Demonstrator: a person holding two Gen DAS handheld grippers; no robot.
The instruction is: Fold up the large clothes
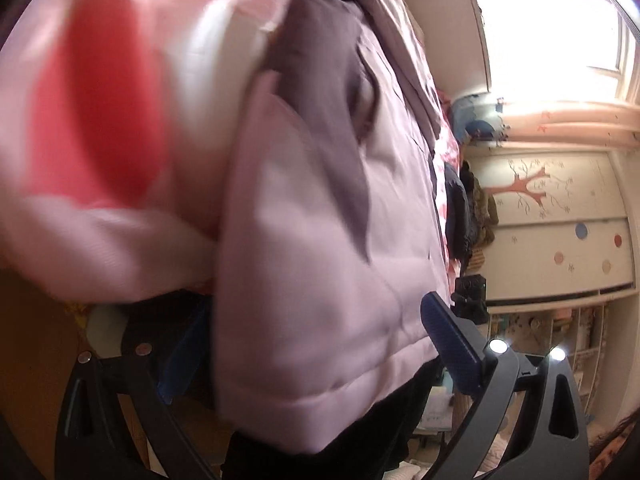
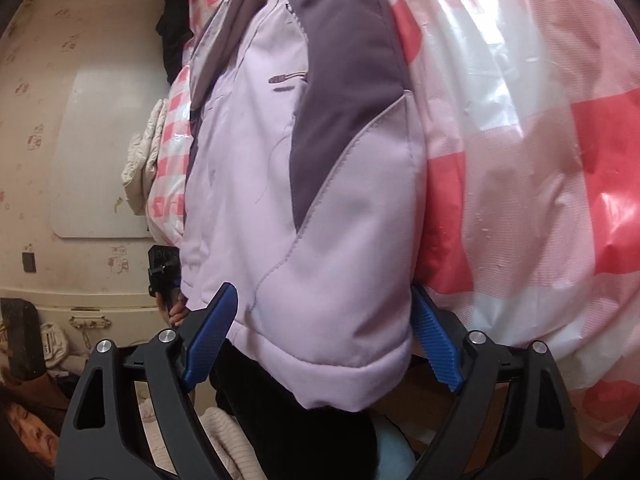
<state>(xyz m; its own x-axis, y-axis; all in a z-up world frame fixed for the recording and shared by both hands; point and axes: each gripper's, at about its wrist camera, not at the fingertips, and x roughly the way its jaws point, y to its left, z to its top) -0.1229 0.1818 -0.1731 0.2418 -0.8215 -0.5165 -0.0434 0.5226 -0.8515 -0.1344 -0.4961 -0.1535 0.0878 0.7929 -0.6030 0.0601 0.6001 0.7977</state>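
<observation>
A lilac padded jacket with dark purple panels fills the left wrist view point(image 1: 320, 240) and the right wrist view point(image 2: 320, 200). It lies on a pink, red and white checked plastic sheet point(image 2: 520, 160). My left gripper point(image 1: 304, 344) is open around the jacket's hem; its right blue pad point(image 1: 452, 344) shows beside the fabric and the left pad is mostly hidden behind it. My right gripper point(image 2: 324, 344) is open, its blue pads point(image 2: 210, 336) standing on either side of the jacket's hem corner. The left view is motion-blurred.
The left gripper and the hand holding it show in the right wrist view point(image 2: 168, 280). A wall with a white board point(image 2: 100, 152) is at the left. A decorated cabinet with a tree picture point(image 1: 560, 208) and a bright window point(image 1: 560, 20) are in the left view.
</observation>
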